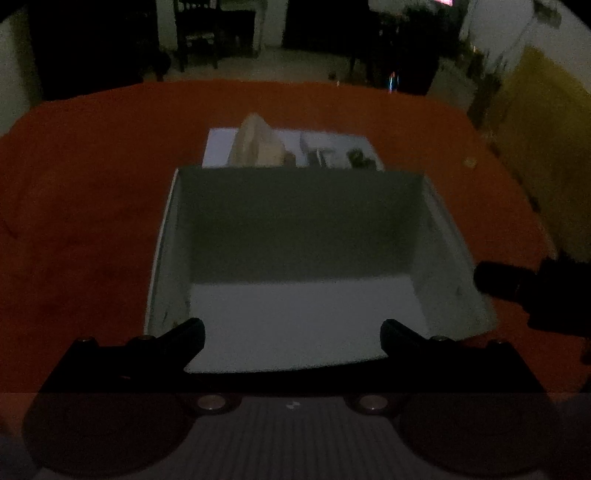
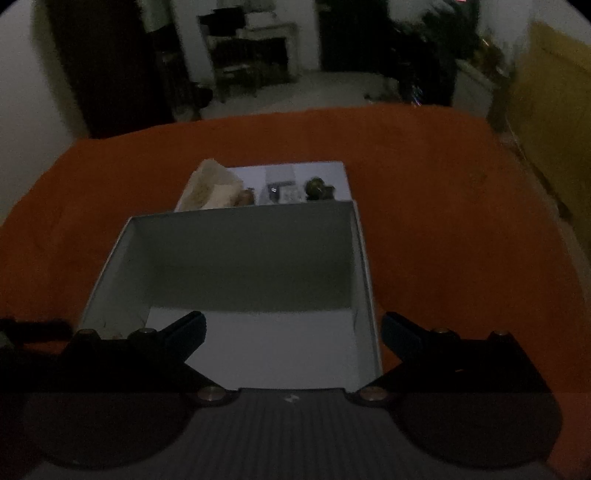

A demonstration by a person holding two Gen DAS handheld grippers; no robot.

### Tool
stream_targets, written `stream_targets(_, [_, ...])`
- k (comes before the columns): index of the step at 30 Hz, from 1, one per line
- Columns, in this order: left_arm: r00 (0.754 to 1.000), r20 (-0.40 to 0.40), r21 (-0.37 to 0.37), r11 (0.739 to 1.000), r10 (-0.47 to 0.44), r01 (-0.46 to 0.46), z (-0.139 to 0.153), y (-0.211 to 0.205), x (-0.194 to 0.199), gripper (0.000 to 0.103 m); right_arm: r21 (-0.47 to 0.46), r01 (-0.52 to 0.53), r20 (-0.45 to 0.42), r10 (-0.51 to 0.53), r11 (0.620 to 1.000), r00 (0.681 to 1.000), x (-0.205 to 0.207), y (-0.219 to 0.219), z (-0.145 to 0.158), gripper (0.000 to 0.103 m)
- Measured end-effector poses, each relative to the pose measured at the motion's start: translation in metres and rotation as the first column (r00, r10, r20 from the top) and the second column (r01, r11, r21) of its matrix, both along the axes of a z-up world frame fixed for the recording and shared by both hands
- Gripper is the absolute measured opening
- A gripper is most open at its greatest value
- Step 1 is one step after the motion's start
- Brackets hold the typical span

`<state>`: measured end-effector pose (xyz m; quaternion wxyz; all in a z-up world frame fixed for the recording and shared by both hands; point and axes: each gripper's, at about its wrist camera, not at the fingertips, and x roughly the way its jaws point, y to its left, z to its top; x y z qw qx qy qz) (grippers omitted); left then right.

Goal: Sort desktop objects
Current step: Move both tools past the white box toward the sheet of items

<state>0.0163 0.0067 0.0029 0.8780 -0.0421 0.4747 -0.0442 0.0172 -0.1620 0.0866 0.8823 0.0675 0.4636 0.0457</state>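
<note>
On orange cloth [image 1: 92, 192]: 2 white boxes [image 1: 173, 258].

1. The room is dim and the views are grainy.
2. An orange-red cloth [image 1: 92, 192] covers the surface [image 2: 443, 206].
3. Beyond its far edge lies a pale floor [image 2: 332, 88].
4. A dark chair [image 1: 195, 33] stands far left, against a light wall [image 1: 14, 81].
5. A shelf unit [image 2: 251, 55], possibly metal, stands at the far wall.
6. Something yellow [image 1: 543, 147] hangs at right.
</note>
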Motion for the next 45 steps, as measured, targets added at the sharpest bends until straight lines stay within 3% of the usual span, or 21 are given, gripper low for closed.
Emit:
stream_targets(3, [1.000, 0.004, 0.017, 1.000, 0.022, -0.022, 0.001, 0.001, 0.000, 0.103, 0.054, -0.032, -0.002, 0.032, 0.998, 0.999, -0.005, -0.011, -0.006, 0.103])
stream_targets(8, [0.998, 0.054, 0.076, 0.997, -0.011, 0.007, 0.002, -0.005, -0.002, 0.103, 0.003, -0.098, 0.045, 0.098, 0.995, 0.994, -0.007, -0.002, -0.014, 0.103])
stream_targets(13, [0.994, 0.104, 0.110, 0.994, -0.036, 0.024, 0.006, -0.008, -0.005, 0.103, -0.015, -0.096, 0.069, 0.097, 0.995, 0.993, 0.000, -0.009, -0.005, 0.103])
stream_targets(16, [0.995, 0.095, 0.114, 0.993, -0.033, 0.022, 0.009, -0.008, -0.003, 0.102, -0.009, -0.068, 0.073, 0.069, 0.998, 0.995, -0.014, -0.002, -0.025, 0.103])
stream_targets(20, [0.995, 0.098, 0.070, 0.997, -0.031, 0.024, 0.013, -0.005, 0.003, 0.103, 0.003, -0.059, 0.064, 0.059, 0.998, 0.996, -0.015, -0.006, -0.023, 0.103])
stream_targets(27, [0.998, 0.052, 0.089, 0.995, -0.043, 0.038, 0.019, -0.008, 0.022, 0.102, -0.016, -0.083, 0.035, 0.084, 0.996, 0.996, -0.003, -0.006, -0.018, 0.103])
stream_targets(33, [0.999, -0.029, 0.124, 0.992, -0.024, 0.028, 0.031, 0.004, 0.042, 0.102, -0.054, -0.123, 0.004, 0.123, 0.991, 0.992, 0.014, -0.010, -0.005, 0.103])
stream_targets(39, [0.993, -0.113, 0.180, 0.984, 0.025, -0.004, 0.052, 0.019, 0.081, 0.102, -0.093, -0.148, 0.044, 0.153, 0.985, 0.987, 0.032, -0.015, 0.025, 0.103])
stream_targets(45, [0.995, -0.037, 0.248, 0.963, -0.096, 0.103, 0.088, 0.005, 0.106, 0.102, -0.153, -0.168, 0.083, 0.182, 0.974, 0.980, 0.055, -0.018, 0.053, 0.103])
